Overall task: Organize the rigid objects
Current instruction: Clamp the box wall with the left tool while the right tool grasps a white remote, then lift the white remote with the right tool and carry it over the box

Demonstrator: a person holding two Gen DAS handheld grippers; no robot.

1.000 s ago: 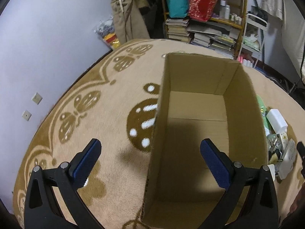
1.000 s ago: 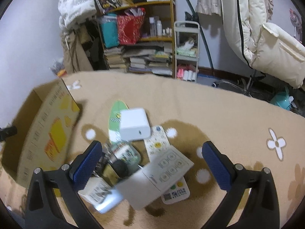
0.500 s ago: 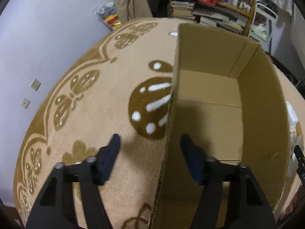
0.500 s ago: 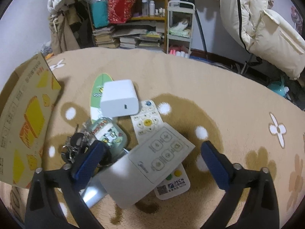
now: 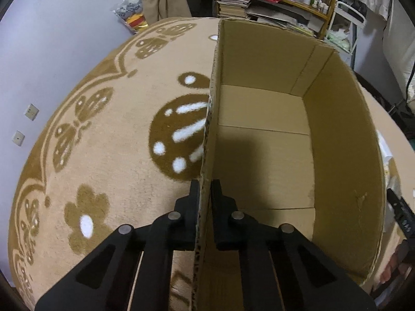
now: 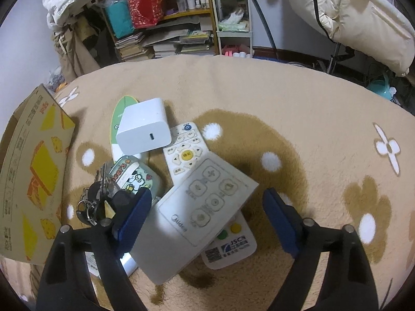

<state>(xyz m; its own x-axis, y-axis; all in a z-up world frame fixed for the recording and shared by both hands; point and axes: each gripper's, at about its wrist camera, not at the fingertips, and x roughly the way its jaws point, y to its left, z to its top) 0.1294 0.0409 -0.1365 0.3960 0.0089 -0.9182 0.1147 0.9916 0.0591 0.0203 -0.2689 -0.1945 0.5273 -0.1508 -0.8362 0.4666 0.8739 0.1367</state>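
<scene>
An open cardboard box [image 5: 272, 155] stands on the rug, nothing visible inside. My left gripper [image 5: 205, 194] is shut on the box's left wall, one finger outside, one inside. In the right wrist view the box [image 6: 33, 171] shows at the left edge. Beside it lies a pile: a white charger block [image 6: 144, 129], a flat white control panel [image 6: 199, 212] lying across a long white remote [image 6: 185, 150], a cartoon tin [image 6: 135, 178], a key bunch [image 6: 96, 199]. My right gripper [image 6: 207, 212] hangs over the panel, jaws closing, its pads clear of the panel between them.
The beige patterned rug [image 6: 311, 129] stretches free to the right of the pile. A green oval card [image 6: 124, 106] lies under the charger. A crowded bookshelf [image 6: 166, 26], a white trolley [image 6: 230, 20] and a chair with a pale jacket [image 6: 363, 18] stand behind.
My left gripper sank onto the box's left wall and went from wide open to shut on it. My right gripper dropped closer to the pile and its jaws narrowed slightly.
</scene>
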